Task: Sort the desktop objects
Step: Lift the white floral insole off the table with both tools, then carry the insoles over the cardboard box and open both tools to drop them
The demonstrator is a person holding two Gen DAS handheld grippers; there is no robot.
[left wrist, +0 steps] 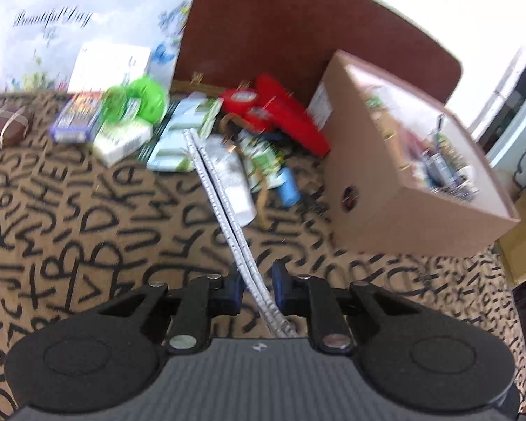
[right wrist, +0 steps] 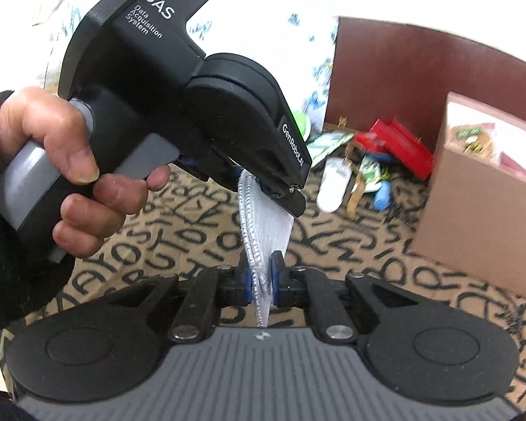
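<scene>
A flat white packet (left wrist: 221,203) with silver crimped edges hangs in the air above the lettered tablecloth (left wrist: 87,210), seen edge-on in the left wrist view. My left gripper (left wrist: 257,282) is shut on one end of it, its blue pads (left wrist: 280,279) close against both sides. In the right wrist view the same packet (right wrist: 266,224) spans between both tools. My right gripper (right wrist: 262,280) is shut on its near end. The left gripper (right wrist: 263,184), held by a person's hand (right wrist: 73,161), pinches the far end.
An open cardboard box (left wrist: 385,182) holding several items stands at the right. A pile lies behind: red boxes (left wrist: 284,119), a green round thing (left wrist: 147,98), a white tube (left wrist: 231,175), a small blue bottle (left wrist: 287,186). A brown board (left wrist: 298,35) stands at the back.
</scene>
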